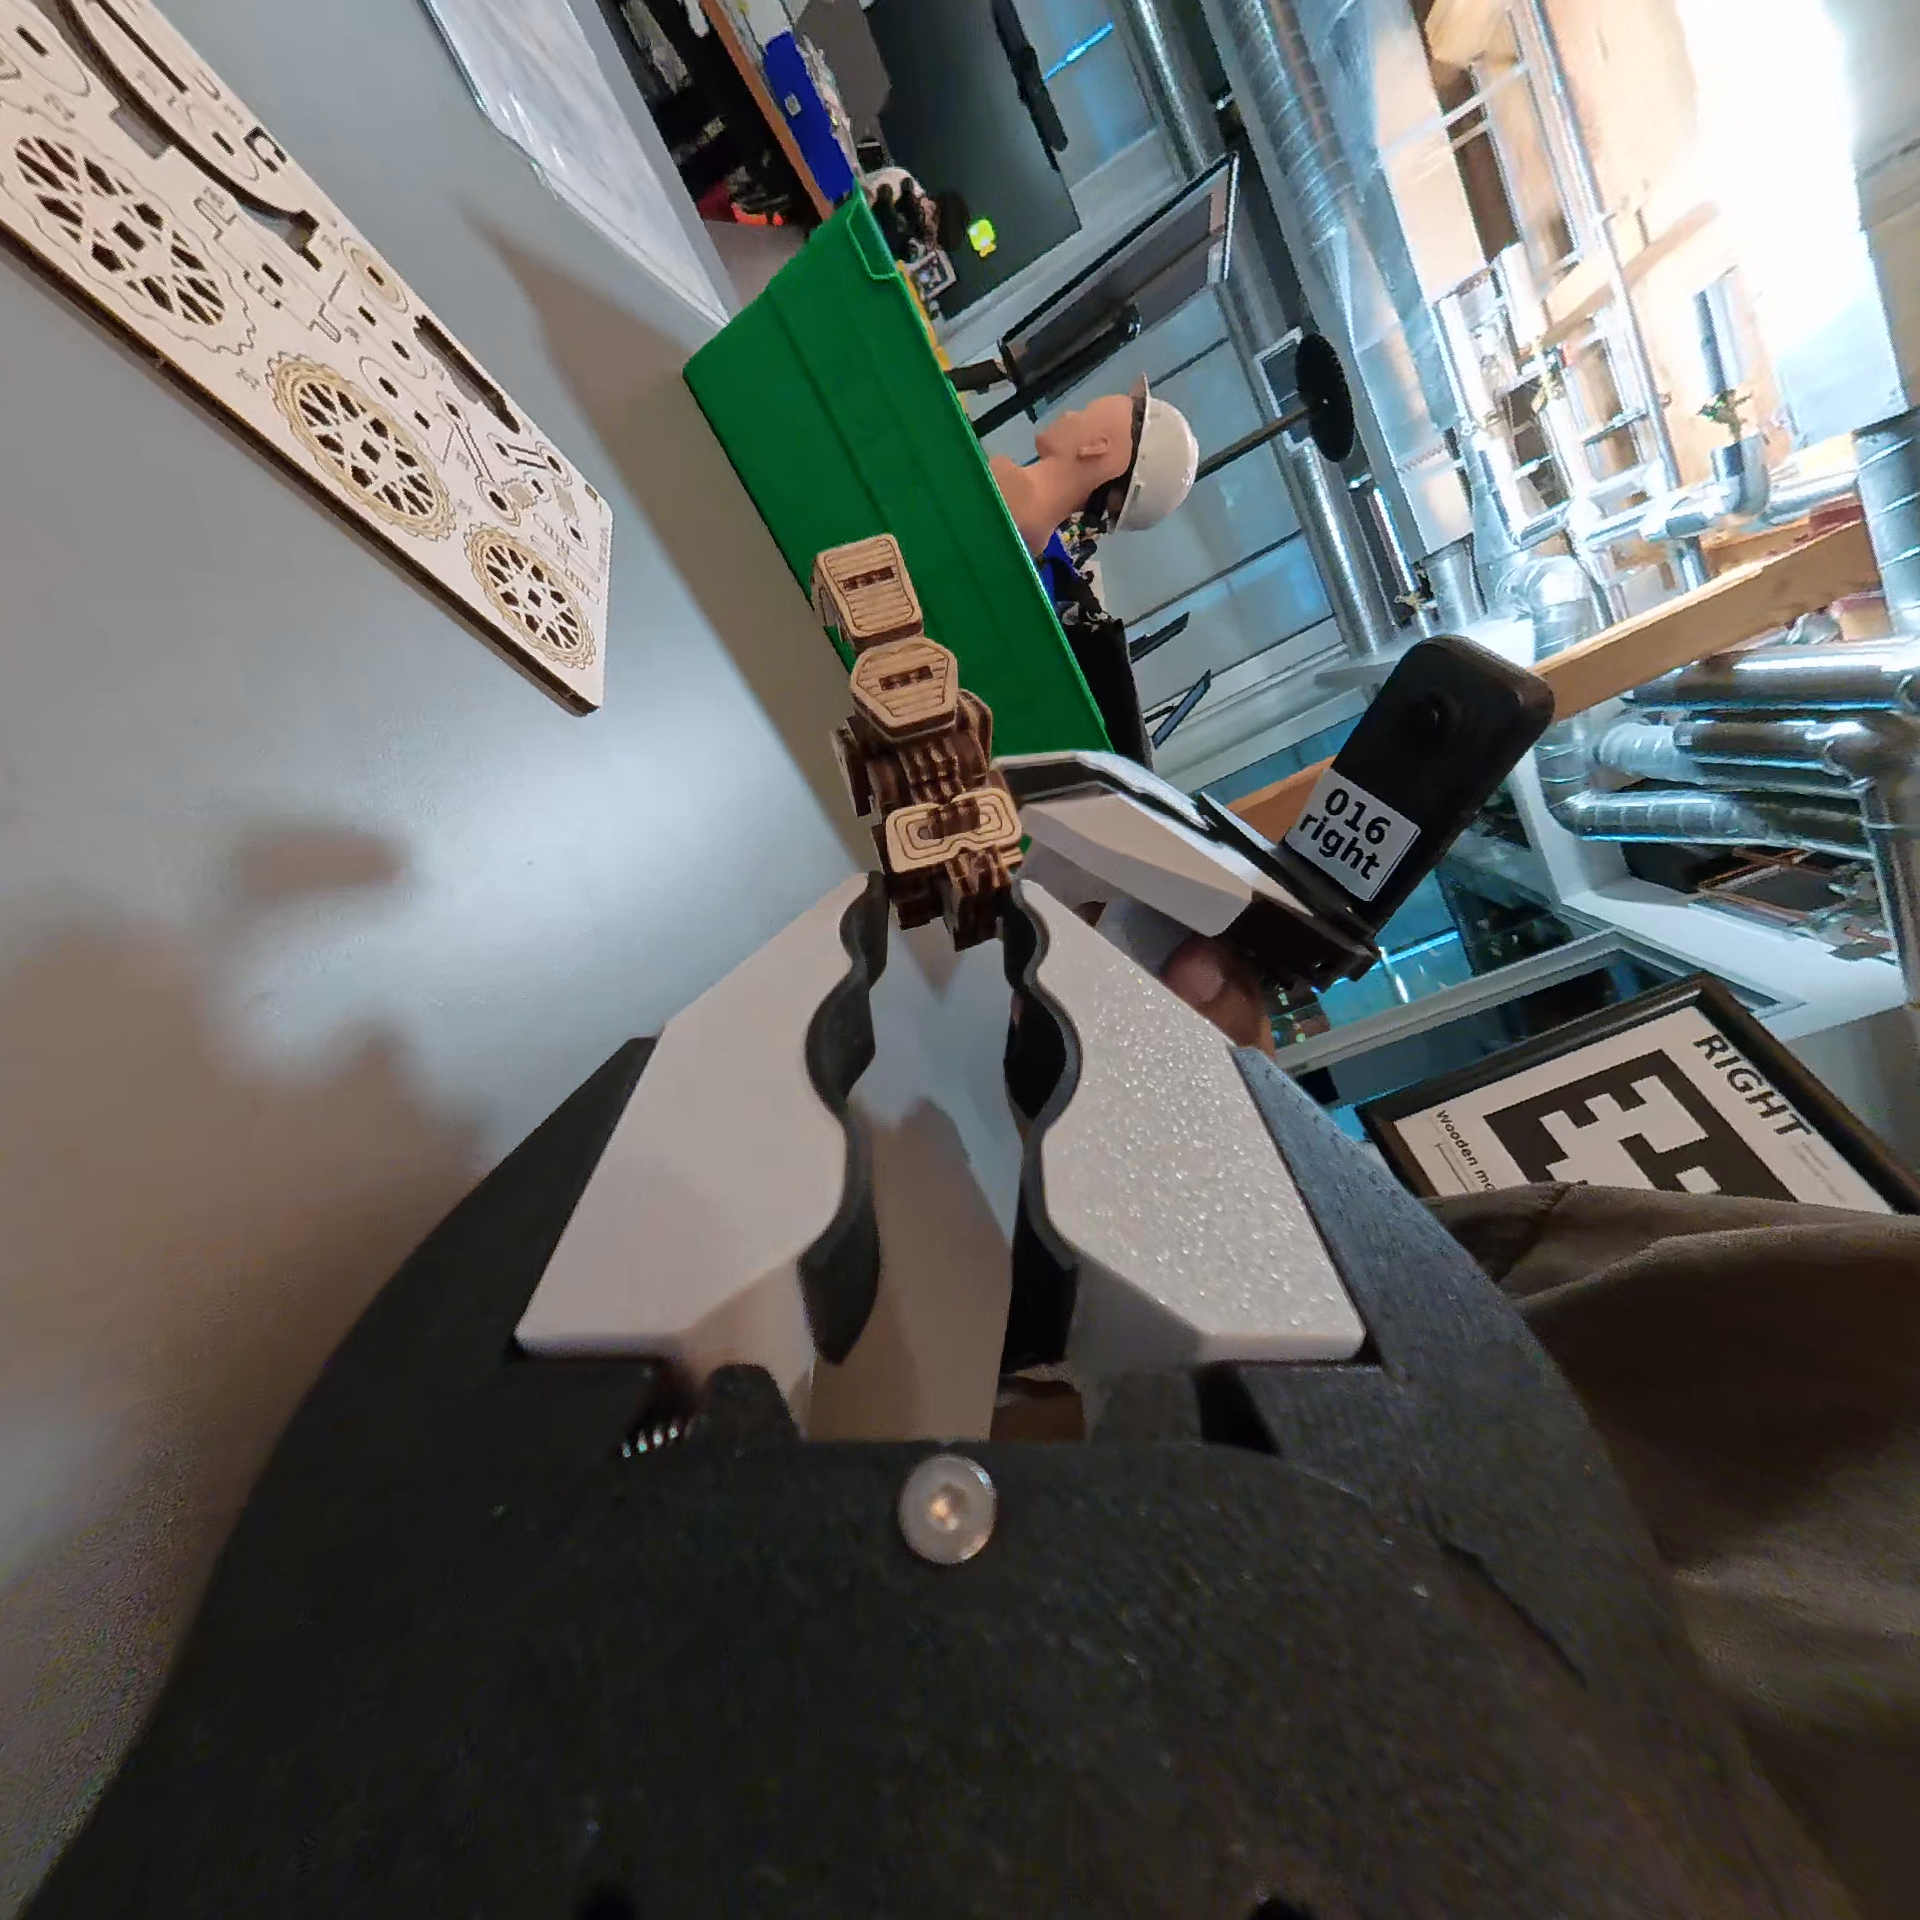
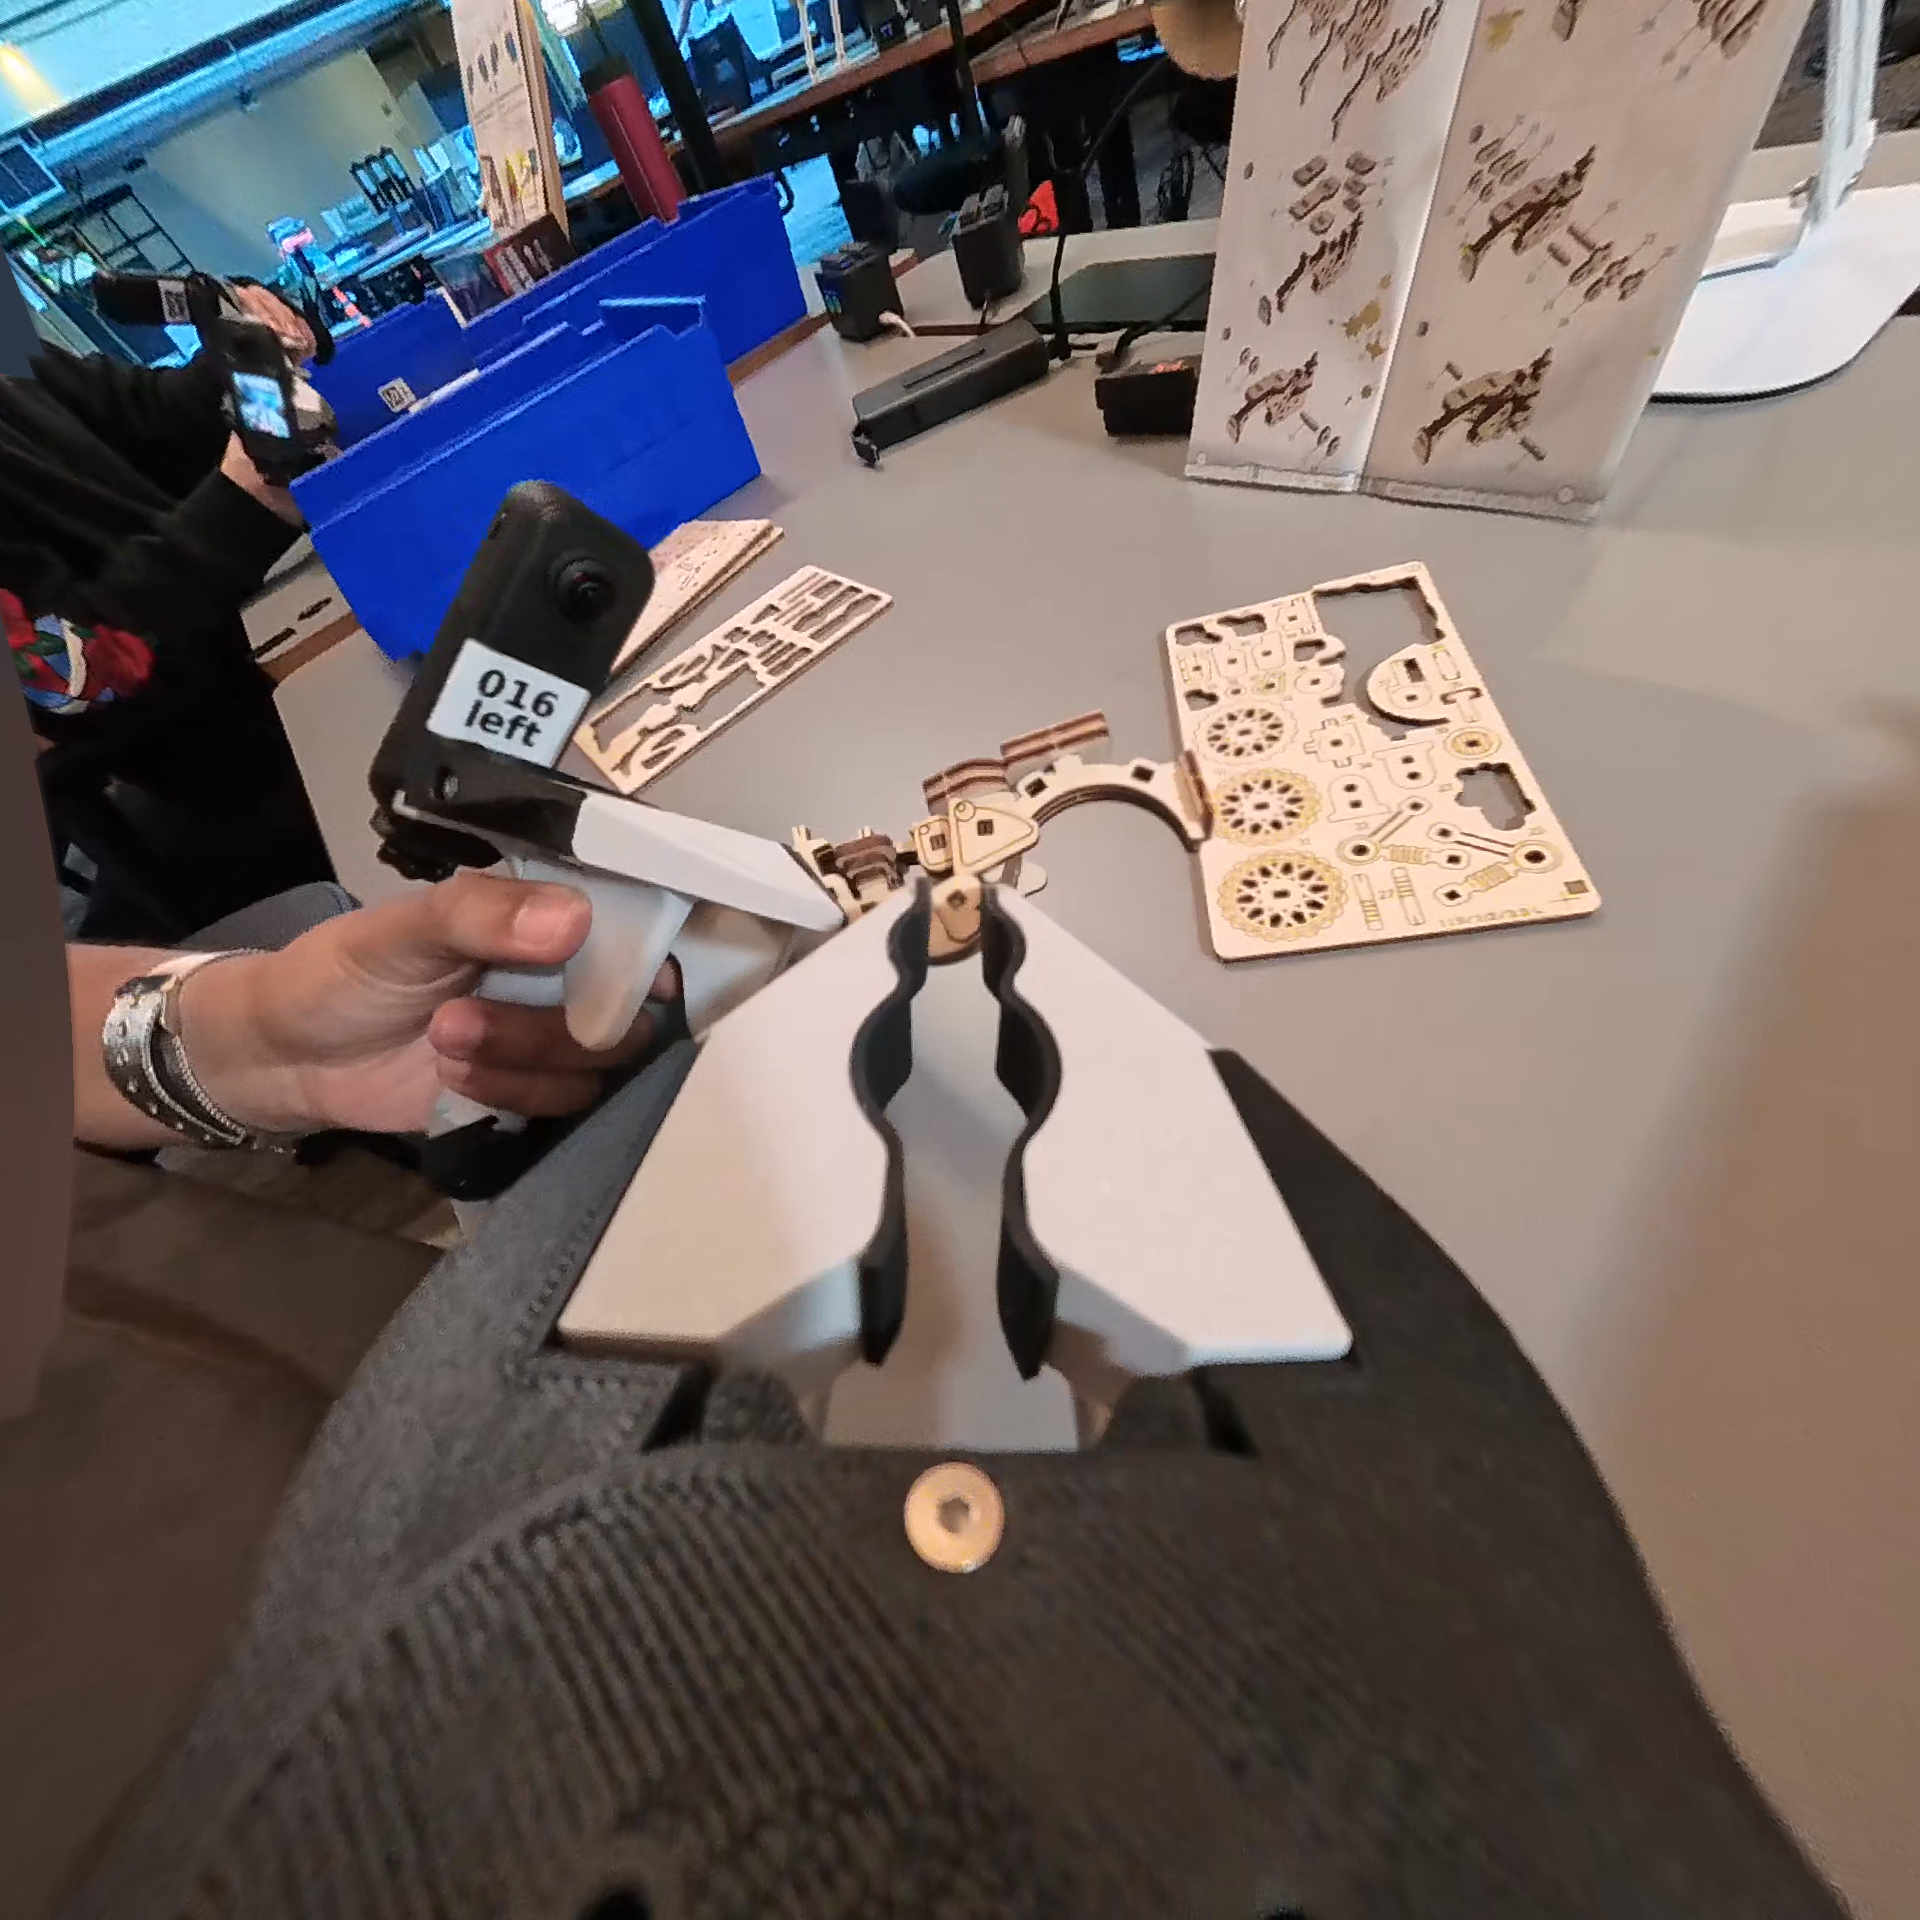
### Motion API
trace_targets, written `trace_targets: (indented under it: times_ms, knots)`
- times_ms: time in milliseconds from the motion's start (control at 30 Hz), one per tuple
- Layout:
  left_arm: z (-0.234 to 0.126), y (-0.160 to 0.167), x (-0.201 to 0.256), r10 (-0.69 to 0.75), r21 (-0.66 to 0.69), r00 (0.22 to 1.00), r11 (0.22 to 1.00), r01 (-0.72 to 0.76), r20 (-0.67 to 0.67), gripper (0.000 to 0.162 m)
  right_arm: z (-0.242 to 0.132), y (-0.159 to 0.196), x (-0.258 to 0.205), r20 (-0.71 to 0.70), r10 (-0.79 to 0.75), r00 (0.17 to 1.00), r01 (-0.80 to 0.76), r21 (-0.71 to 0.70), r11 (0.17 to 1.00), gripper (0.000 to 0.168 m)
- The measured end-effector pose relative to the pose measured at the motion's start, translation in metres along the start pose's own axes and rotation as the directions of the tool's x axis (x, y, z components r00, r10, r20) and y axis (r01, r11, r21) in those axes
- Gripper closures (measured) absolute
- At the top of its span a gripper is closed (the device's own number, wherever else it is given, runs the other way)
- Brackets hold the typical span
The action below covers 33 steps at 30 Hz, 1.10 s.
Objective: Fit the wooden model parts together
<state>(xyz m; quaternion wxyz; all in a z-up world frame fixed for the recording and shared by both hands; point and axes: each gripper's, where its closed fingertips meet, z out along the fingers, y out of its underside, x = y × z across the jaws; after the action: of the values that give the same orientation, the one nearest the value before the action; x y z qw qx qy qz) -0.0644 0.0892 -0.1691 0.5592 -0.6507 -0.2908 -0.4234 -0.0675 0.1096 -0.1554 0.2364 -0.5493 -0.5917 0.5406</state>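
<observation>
**Both claws clamped on one wooden model**

Left claw (image 1: 948, 914) has its tips pinched on the near end of the wooden model (image 1: 925, 769), which sticks out ahead of it above the grey tabletop (image 1: 312, 935). Right claw (image 2: 951, 902) grips a small round tab at the model's underside (image 2: 997, 831); the left claw (image 2: 821, 904) meets the same model from its left side. Beyond the right claw's tips, to the right, a cut-out parts sheet (image 2: 1371, 769) lies flat. Farther left stand blue bins (image 2: 540, 457).
</observation>
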Motion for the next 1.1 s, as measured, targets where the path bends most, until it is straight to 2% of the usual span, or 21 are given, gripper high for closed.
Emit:
trace_targets:
  times_ms: [600,800,933,1100]
  knots:
    - [0.0012,-0.0021,0.0036,0.111,0.040,0.993,0.993,-0.113,0.051,0.142,0.0015,-0.0041,-0.0037,0.045,0.101,0.994,-0.102,0.035,0.994,0.161]
    - [0.0015,-0.0029,0.0046,0.199,0.037,0.975,0.978,-0.203,0.094,0.142,0.0018,-0.0038,-0.0063,0.060,0.114,0.992,-0.116,0.028,0.993,0.161]
    - [0.0017,-0.0024,0.0049,0.313,0.008,0.939,0.948,-0.318,0.141,0.141,0.0003,-0.0027,-0.0064,0.076,0.131,0.989,-0.132,0.010,0.991,0.161]
    - [0.0023,-0.0018,0.0085,0.521,-0.055,0.830,0.852,-0.521,0.202,0.141,-0.0042,-0.0021,-0.0044,0.112,0.192,0.975,-0.192,-0.005,0.981,0.161]
